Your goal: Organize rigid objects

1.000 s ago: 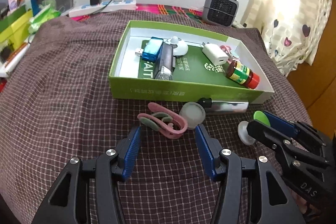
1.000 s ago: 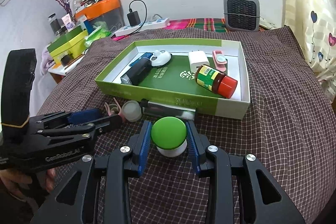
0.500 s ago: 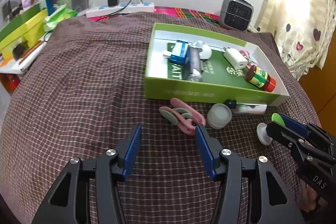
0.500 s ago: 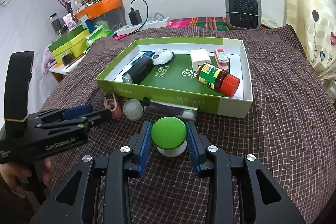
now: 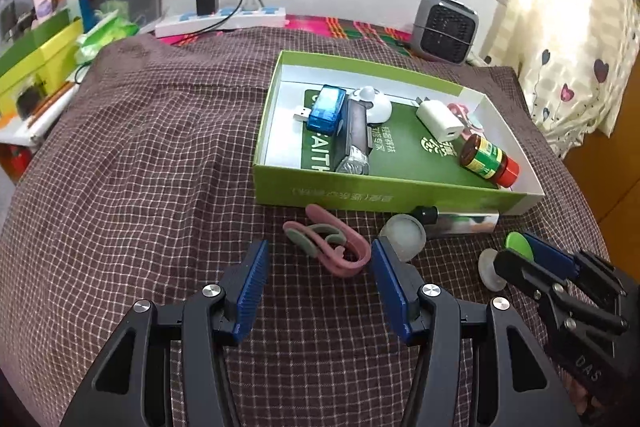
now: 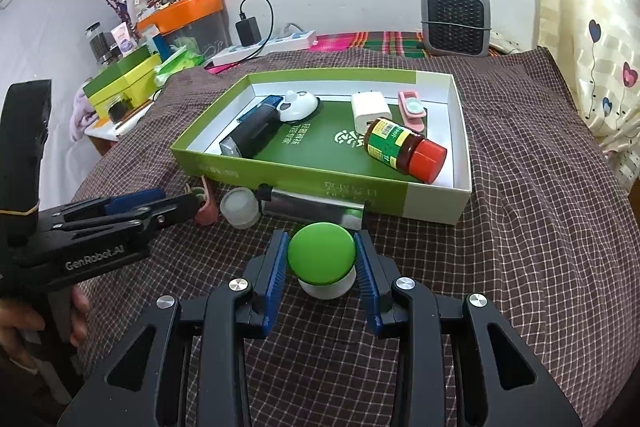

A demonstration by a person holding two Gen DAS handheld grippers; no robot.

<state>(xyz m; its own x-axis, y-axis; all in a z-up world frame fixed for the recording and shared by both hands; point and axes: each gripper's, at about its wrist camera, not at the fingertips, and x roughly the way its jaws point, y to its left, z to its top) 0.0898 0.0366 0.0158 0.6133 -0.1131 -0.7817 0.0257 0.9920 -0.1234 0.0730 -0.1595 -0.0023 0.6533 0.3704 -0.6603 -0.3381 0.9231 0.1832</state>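
The right tool (image 6: 321, 267) is clamped on a green-domed, white-based plastic knob (image 6: 322, 254) on the brown checked tablecloth (image 6: 520, 227), just before the shallow green-and-white cardboard box (image 6: 320, 173). Between knob and box lies a shiny silver tube (image 6: 312, 209), with a round frosted-white lid (image 6: 239, 206) to its left. The left tool (image 5: 318, 279) is spread apart, empty, just short of a pink plastic clip (image 5: 332, 241). Inside the box lies a red-capped brown jar (image 6: 404, 149).

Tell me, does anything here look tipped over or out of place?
Yes. The jar with the red lid lies on its side inside the green box. A silver tube, a small white pot and a pink clip lie outside it on the cloth.
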